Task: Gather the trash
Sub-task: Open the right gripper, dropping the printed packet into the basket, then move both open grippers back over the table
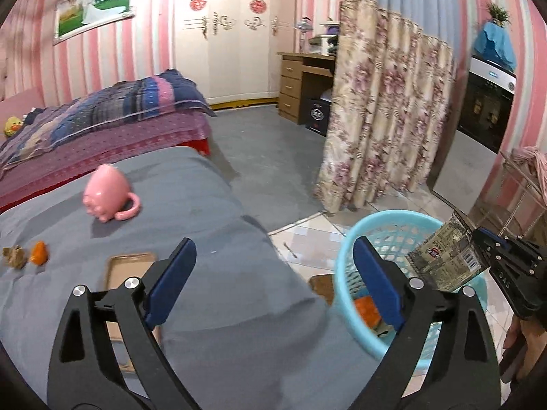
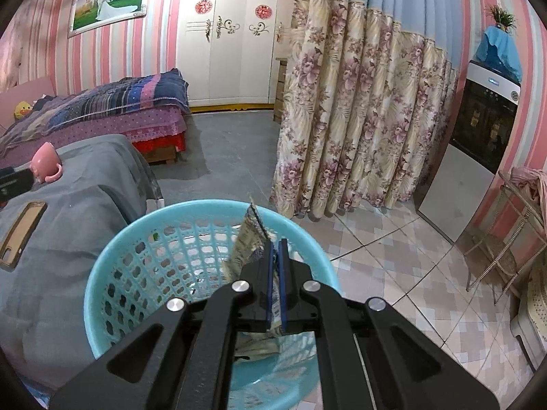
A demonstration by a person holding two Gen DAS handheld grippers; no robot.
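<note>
Both wrist views face bedroom, sharing blue basket (image 1: pixel 345 256) (image 2: pixel 102 273).

A home bedroom is shown. A bed (image 1: pixel 102 116) is covered with a patchwork quilt (image 2: pixel 112 100), and a white wardrobe (image 2: pixel 229 34) is set against pink-striped walls. A framed wedding picture (image 1: pixel 94 5) is hung above the bed, a wooden desk with drawers (image 1: pixel 301 82) is partly screened by a floral curtain (image 2: pixel 359 119).

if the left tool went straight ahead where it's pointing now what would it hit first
Probably the grey cloth: the open left tool points over its right edge. Past that is floor. The basket sits just right of its line, though depth is unclear.
</note>
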